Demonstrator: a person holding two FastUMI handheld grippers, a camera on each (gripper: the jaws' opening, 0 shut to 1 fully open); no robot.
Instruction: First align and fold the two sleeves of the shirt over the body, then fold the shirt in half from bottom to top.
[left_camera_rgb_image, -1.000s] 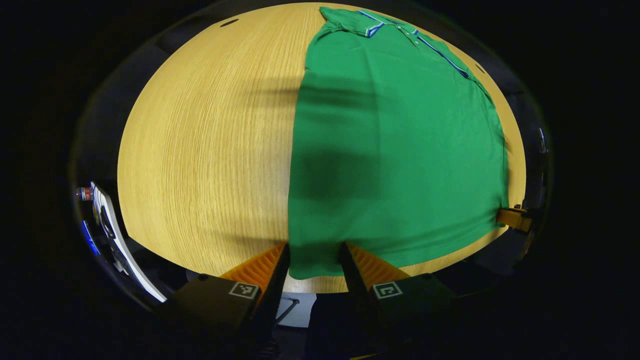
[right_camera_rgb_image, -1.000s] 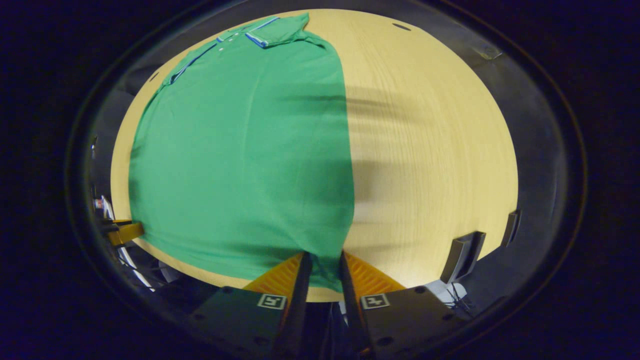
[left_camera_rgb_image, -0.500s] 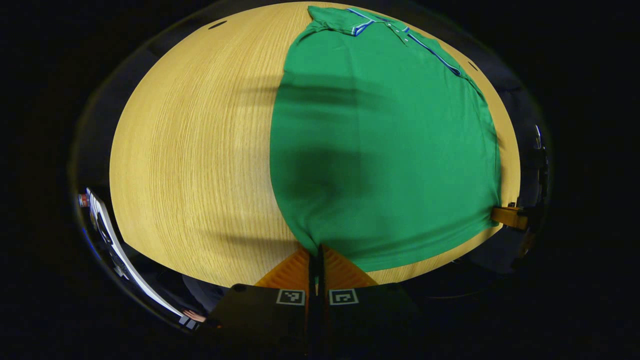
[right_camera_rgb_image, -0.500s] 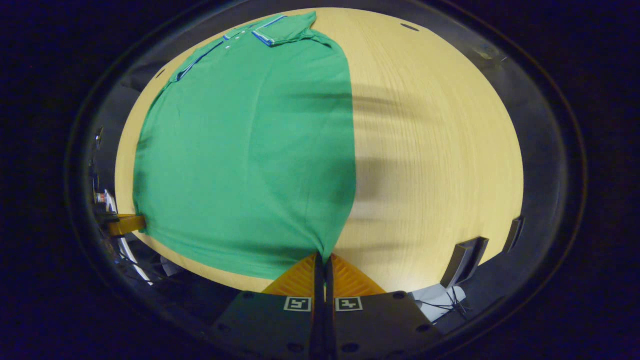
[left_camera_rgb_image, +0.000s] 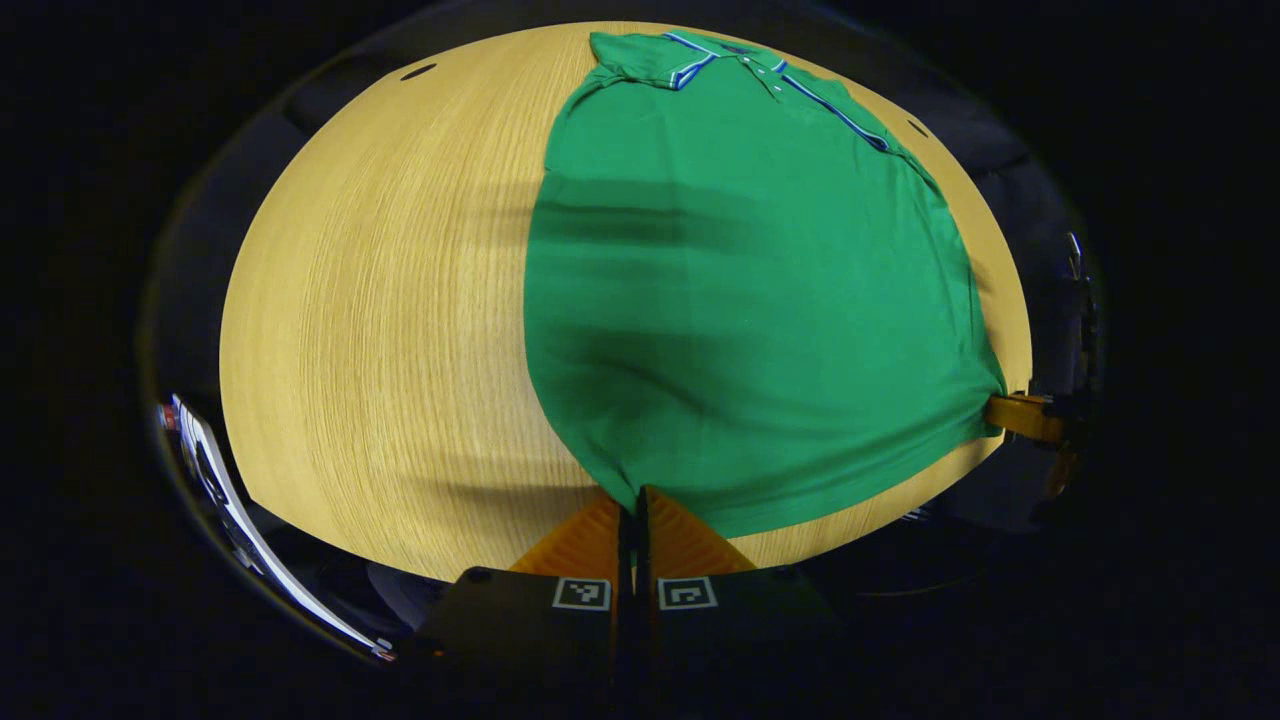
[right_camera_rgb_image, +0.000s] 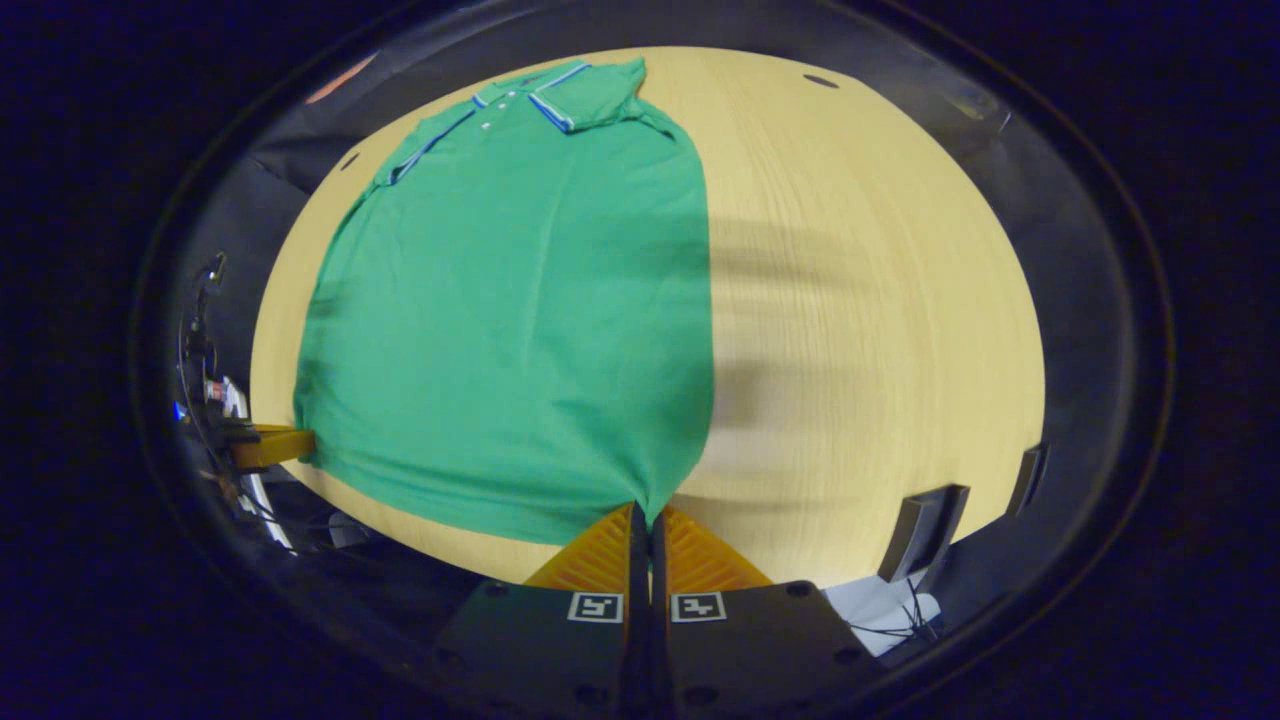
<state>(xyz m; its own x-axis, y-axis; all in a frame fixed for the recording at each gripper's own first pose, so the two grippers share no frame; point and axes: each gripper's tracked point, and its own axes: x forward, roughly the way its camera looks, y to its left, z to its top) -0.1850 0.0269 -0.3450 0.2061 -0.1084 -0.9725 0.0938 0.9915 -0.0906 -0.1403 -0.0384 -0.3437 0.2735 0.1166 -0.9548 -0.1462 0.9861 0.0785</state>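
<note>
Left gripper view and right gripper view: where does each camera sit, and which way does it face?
Left gripper view: rides the left gripper, shut on the green shirt's bottom hem, facing the collar; the right gripper shows at the far corner.
Right gripper view: rides the right gripper, pinching the opposite hem corner, facing likewise.
Shared: shirt, wooden table, both grippers.
</note>
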